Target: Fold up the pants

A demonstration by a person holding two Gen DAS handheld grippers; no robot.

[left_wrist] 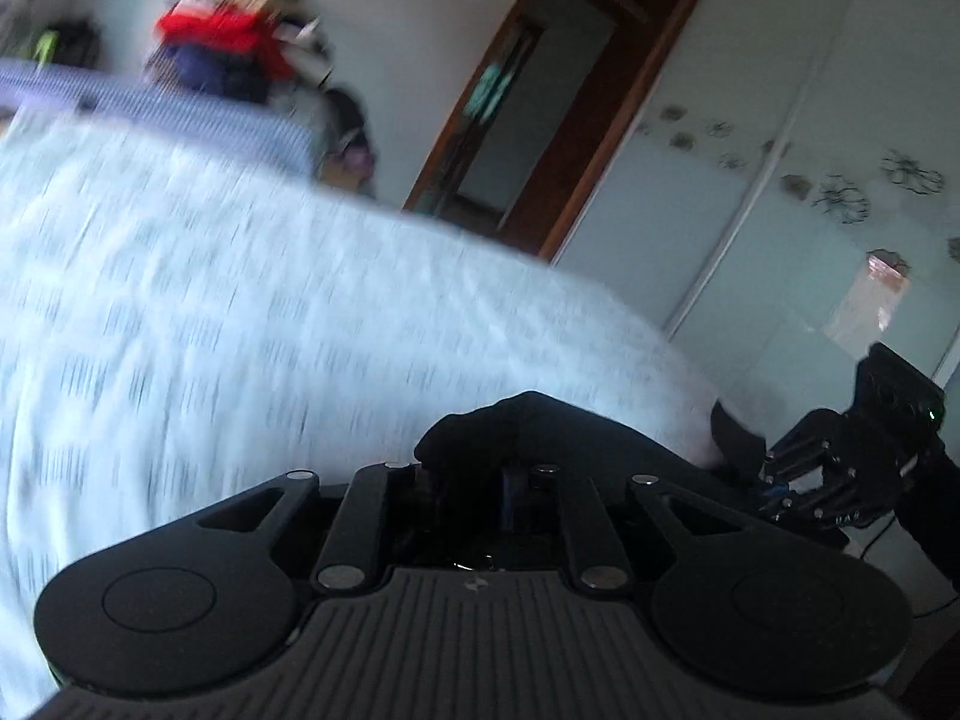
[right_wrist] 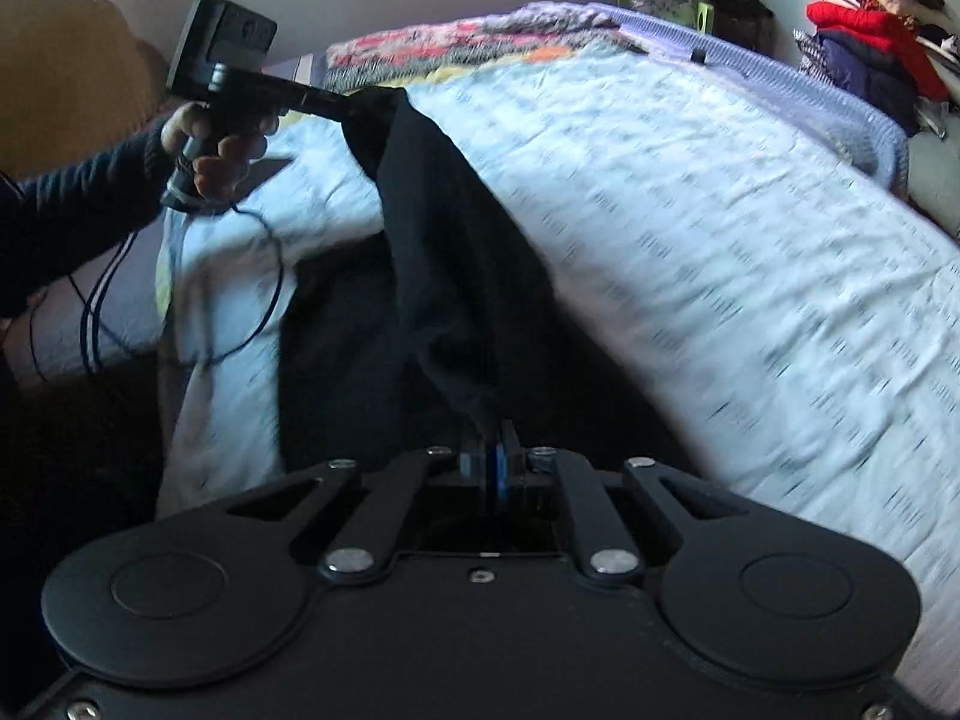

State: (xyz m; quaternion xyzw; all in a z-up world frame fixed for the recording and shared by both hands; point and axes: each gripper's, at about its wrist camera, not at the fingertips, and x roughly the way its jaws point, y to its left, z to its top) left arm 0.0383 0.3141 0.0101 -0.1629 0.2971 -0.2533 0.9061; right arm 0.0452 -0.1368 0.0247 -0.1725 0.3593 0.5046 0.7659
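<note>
Blurred bedspread (left_wrist: 240, 300), black pants (right_wrist: 444, 252) folds indistinct

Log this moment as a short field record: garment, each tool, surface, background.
garment: black pants, one edge lifted and stretched between both tools, the rest draped on the bed
left tool: shut on pants
right tool: shut on pants
surface: bed with pale patterned cover
background: pile of clothes, wardrobe with sliding doors
image quality: motion blur
</note>
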